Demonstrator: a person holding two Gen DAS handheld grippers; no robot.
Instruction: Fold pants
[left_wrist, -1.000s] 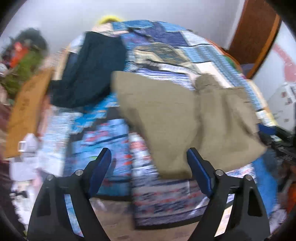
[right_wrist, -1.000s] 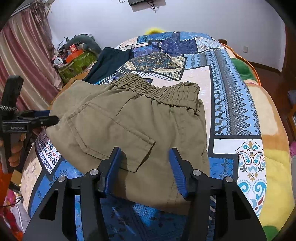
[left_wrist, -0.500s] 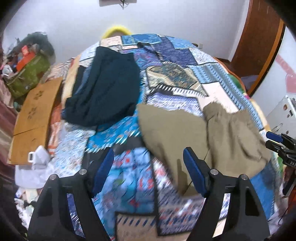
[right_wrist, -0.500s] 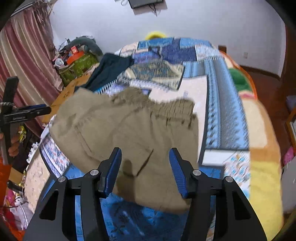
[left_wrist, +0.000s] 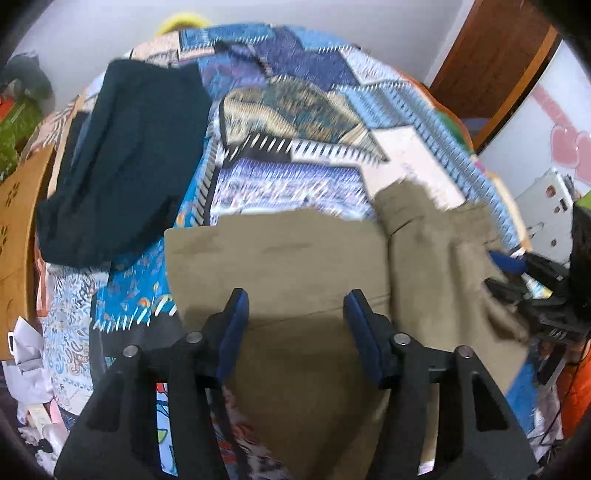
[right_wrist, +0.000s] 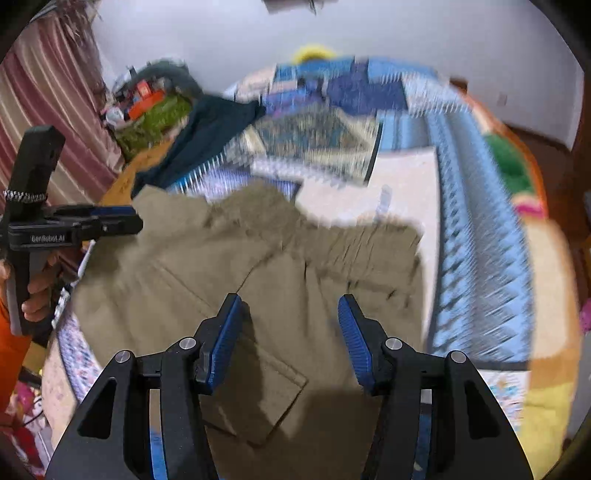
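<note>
Olive pants (left_wrist: 295, 258) lie folded on the patchwork quilt (left_wrist: 288, 184), waistband toward the far side (right_wrist: 354, 236) and a back pocket near me (right_wrist: 266, 384). My left gripper (left_wrist: 295, 299) hangs over the pants' near part. Its jaws are closing, and nothing is pressed between the blue pads (left_wrist: 236, 325). My right gripper (right_wrist: 288, 301) hovers above the pocket area, jaws opening slightly, with only cloth below them. The left gripper (right_wrist: 129, 219) also shows at the pants' left edge, held by a hand (right_wrist: 37, 295). The right gripper (left_wrist: 513, 264) appears at their right edge.
A dark navy garment (left_wrist: 122, 158) lies on the quilt's far left. A brown board (left_wrist: 18, 221) and a green bag (right_wrist: 155, 122) stand beside the bed. A wooden door (left_wrist: 495, 62) is at the back right, and striped curtains (right_wrist: 55, 110) hang on the left.
The left gripper has swung right from the quilt to above the pants, and its jaws have narrowed. The right gripper has shifted a little over the pants, which now look blurred.
</note>
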